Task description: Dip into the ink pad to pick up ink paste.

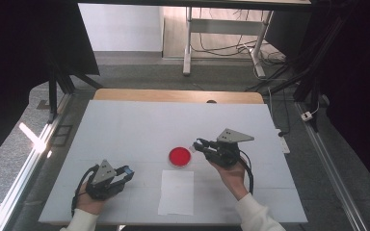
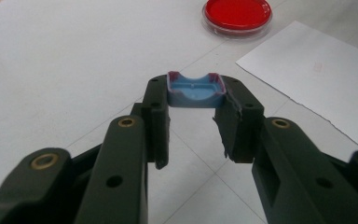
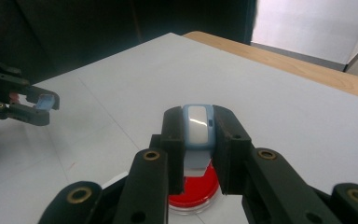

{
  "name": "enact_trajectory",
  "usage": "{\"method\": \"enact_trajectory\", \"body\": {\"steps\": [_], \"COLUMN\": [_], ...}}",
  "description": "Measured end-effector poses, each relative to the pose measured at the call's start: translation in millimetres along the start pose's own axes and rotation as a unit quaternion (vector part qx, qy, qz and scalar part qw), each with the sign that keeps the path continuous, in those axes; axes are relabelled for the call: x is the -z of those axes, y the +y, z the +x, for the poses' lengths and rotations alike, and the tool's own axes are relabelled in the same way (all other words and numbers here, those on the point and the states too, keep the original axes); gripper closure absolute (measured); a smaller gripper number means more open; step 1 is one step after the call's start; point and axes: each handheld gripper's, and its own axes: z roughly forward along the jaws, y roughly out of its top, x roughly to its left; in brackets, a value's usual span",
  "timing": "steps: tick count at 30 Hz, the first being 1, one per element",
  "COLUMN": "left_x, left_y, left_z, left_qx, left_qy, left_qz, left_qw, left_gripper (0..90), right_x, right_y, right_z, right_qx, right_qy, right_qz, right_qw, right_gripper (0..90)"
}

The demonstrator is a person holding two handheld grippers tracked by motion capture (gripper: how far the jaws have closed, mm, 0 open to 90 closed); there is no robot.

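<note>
The white table (image 1: 125, 125) carries a sheet of white paper (image 1: 177, 191) near the person's edge and, just beyond the paper's far end, a round dish of red medium (image 1: 180, 156). The right gripper (image 1: 198, 144) is by far the nearer of the two to that dish — in the high view its tips hang just to the dish's right, pointing left toward it, and in the right gripper view the red disc lies directly below and slightly behind the jaws. Those jaws are clamped on a small pale-blue holder with a white face (image 3: 198, 125), its long axis running up along the pads, a thin clear slip hanging from its lower end over the dish. The left gripper (image 1: 127, 172) sits well apart, low at the table's near left, aimed right; it pinches a blue curved clip (image 2: 196, 89) crosswise at its tips, and from its own view the dish lies ahead and to the right, past the paper's corner. Judging by this, the next move belongs to the right hand — a short drop onto the dish.
</note>
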Motion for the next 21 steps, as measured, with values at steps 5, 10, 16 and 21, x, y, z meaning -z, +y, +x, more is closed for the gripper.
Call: {"method": "enact_trajectory", "body": {"steps": [5,10,16,21], "left_x": [-0.6,-0.6,-1.2,-2.4], "left_y": [0.2,0.1,0.1,-0.3], "left_z": [0.0,-0.2,-0.5,0.0], "left_qx": [-0.001,-0.001,-0.002,0.000], "left_qy": [0.001,0.001,-0.001,-0.003], "left_qz": [0.002,0.001,0.003,0.004], "left_qw": [1.0000,1.0000,1.0000,1.0000], "left_gripper": [65.4,65.4,65.4,65.4], "right_x": [-7.3,-15.4,-28.3,-38.4], "right_y": [2.0,1.5,2.2,1.1], "right_z": [0.5,-0.8,0.4,0.0], "right_qx": [0.005,0.005,0.009,0.013], "right_qy": [0.009,0.013,0.018,0.021], "right_qz": [0.009,0.022,0.038,0.059], "right_qw": [0.9999,0.9997,0.9991,0.9980], "right_gripper": [75.0,74.9,74.9,74.9]}}
